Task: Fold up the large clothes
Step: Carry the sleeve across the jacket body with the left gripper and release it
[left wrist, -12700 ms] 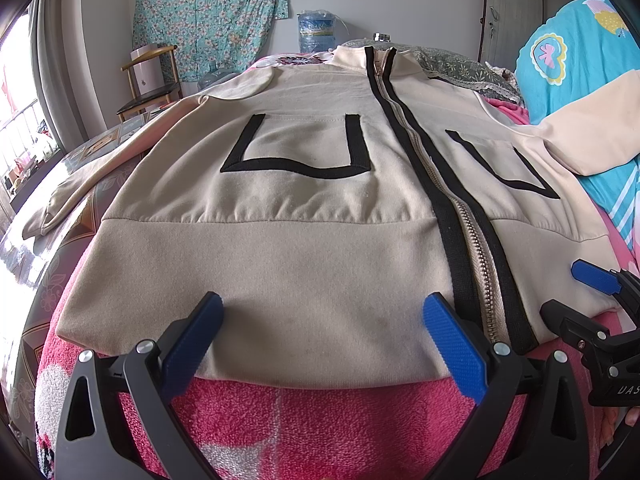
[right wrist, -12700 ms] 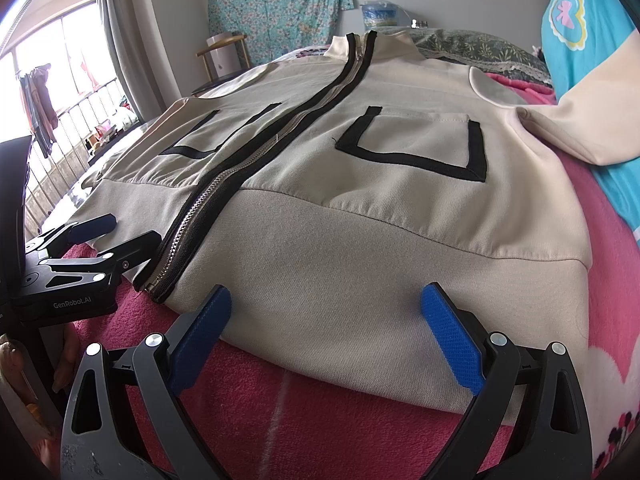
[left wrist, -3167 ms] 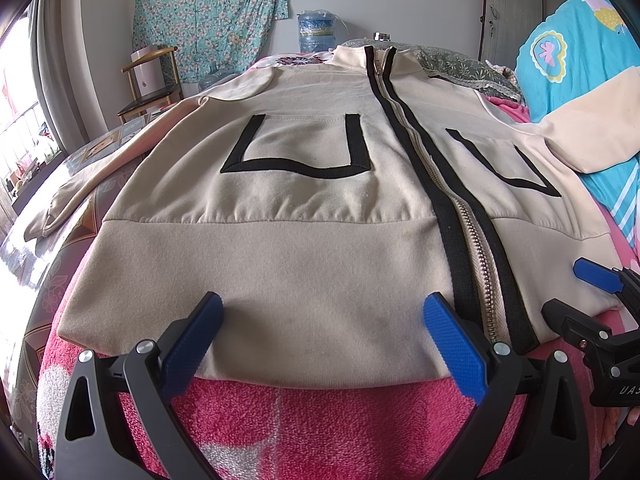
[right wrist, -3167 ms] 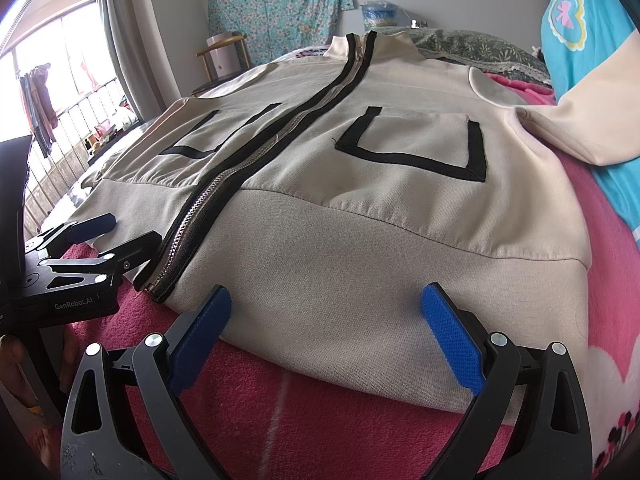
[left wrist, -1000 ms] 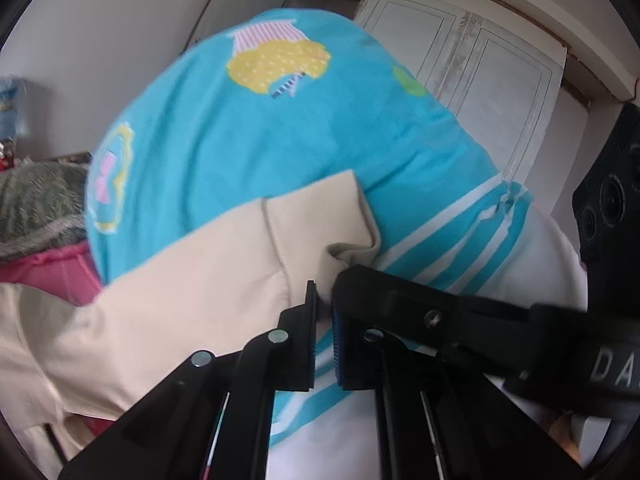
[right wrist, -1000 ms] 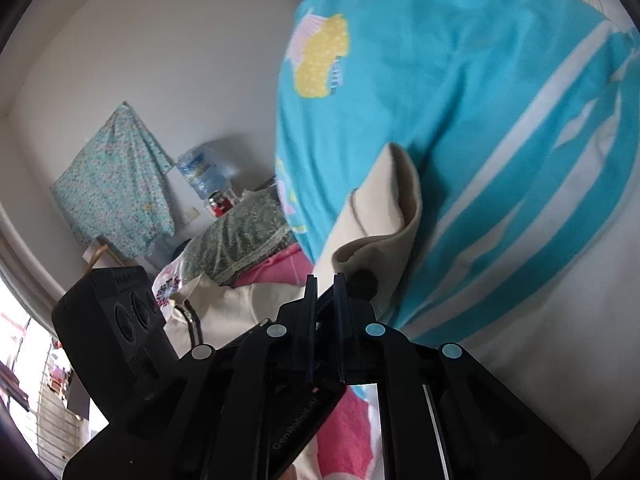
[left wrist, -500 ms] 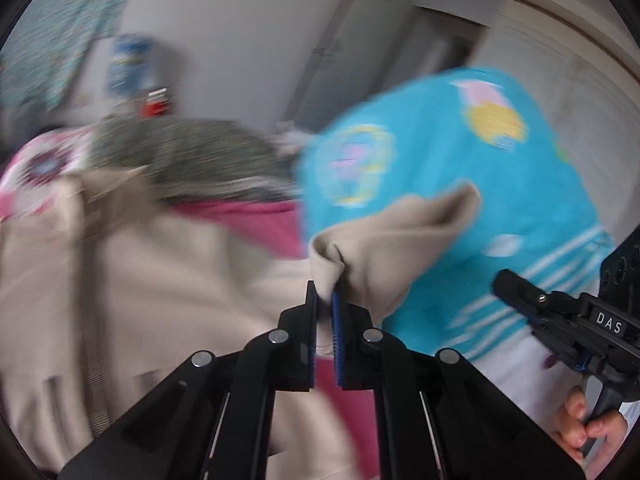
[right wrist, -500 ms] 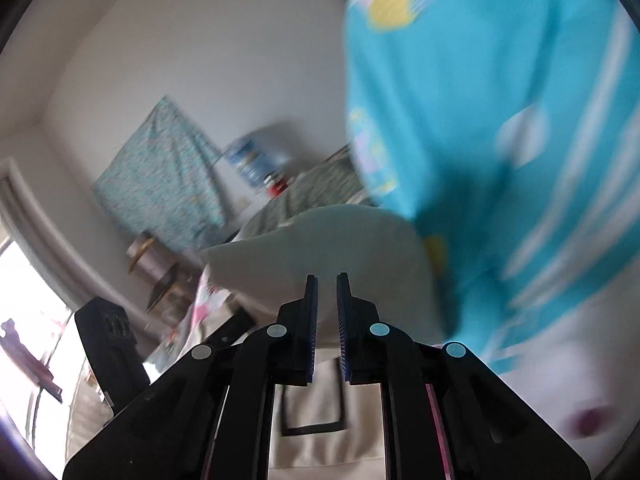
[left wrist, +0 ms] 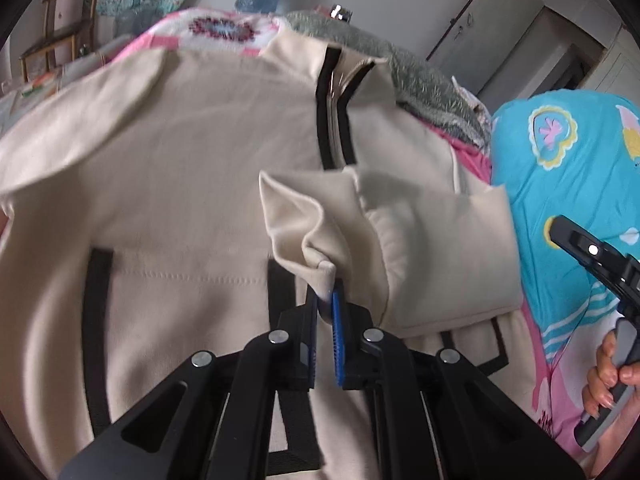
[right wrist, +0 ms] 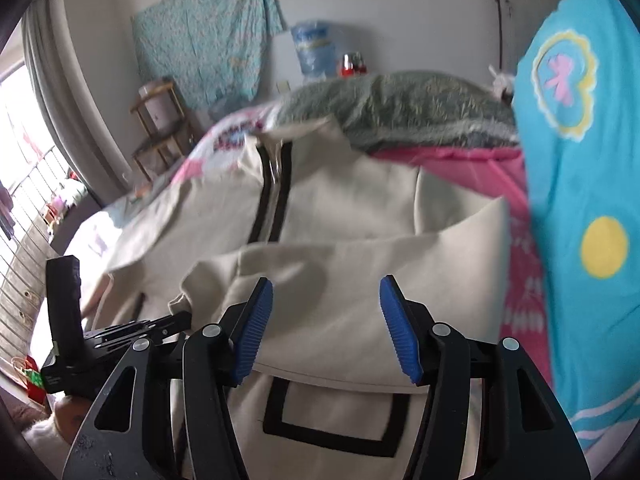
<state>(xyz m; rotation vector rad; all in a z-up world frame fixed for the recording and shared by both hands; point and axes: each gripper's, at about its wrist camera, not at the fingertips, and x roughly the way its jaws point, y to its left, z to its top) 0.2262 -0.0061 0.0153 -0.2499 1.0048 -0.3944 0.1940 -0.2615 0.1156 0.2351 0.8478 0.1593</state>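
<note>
Our left hand-held gripper [left wrist: 326, 312] pinches the cream zip-up jacket's [left wrist: 180, 184] sleeve cuff [left wrist: 316, 268]; our right hand-held gripper [right wrist: 326, 328] is opening, its pads clear of the sleeve.

A pale grey wall [right wrist: 380, 8] closes the far side of the room. On it hangs a turquoise flowered cloth [right wrist: 208, 40]. A wooden shelf stand [right wrist: 160, 128] is at the far left, near a grey curtain [right wrist: 52, 92]. Bright daylight comes from the window [right wrist: 16, 128] on the left. White cupboard doors [left wrist: 516, 36] stand far right.
</note>
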